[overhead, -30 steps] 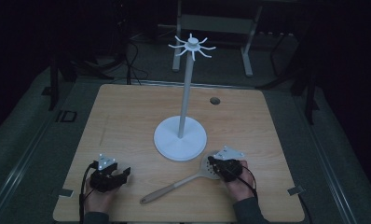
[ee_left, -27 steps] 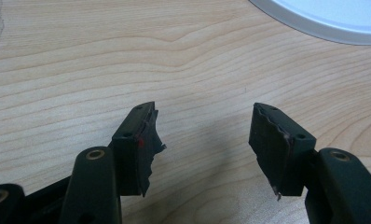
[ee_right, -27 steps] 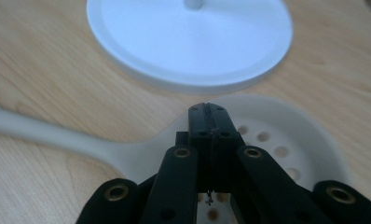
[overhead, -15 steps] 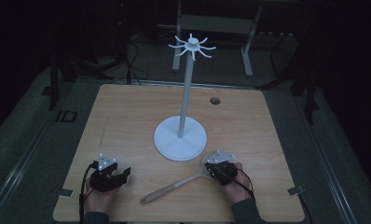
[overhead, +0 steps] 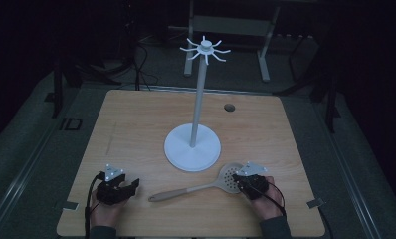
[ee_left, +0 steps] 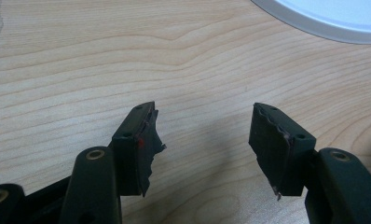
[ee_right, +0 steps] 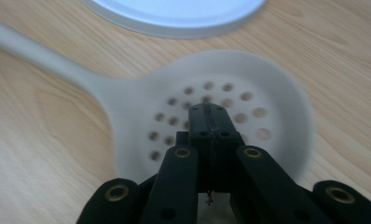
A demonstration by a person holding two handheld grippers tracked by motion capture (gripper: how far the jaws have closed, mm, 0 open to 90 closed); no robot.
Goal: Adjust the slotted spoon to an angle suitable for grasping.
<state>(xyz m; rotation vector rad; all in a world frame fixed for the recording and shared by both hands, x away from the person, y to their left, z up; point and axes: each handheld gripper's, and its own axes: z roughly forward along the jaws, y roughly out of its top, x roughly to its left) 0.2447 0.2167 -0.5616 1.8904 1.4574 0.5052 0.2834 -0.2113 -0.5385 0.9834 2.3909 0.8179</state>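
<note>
A pale slotted spoon (overhead: 206, 187) lies on the wooden table (overhead: 136, 129) in front of a white stand (overhead: 200, 99) that has hooks at its top. The spoon's perforated head (ee_right: 272, 88) points right and its handle runs left. My right gripper (overhead: 243, 182) is at the head's right edge. In the right gripper view its jaws (ee_right: 207, 111) are shut together over the holes, with nothing between them. My left gripper (overhead: 131, 186) rests near the front left of the table. It is open (ee_left: 203, 128) over bare wood, well apart from the handle's end.
The stand's round white base (overhead: 192, 147) sits mid-table, just behind the spoon, and its rim is close in both gripper views (ee_left: 333, 21) (ee_right: 174, 16). A small dark hole (overhead: 229, 107) marks the far right of the tabletop. Dark floor and frames surround the table.
My right gripper slid left over the spoon's head, then back to the right. The spoon has turned a little, and its handle end now lies farther from the front edge. The left gripper stayed put.
</note>
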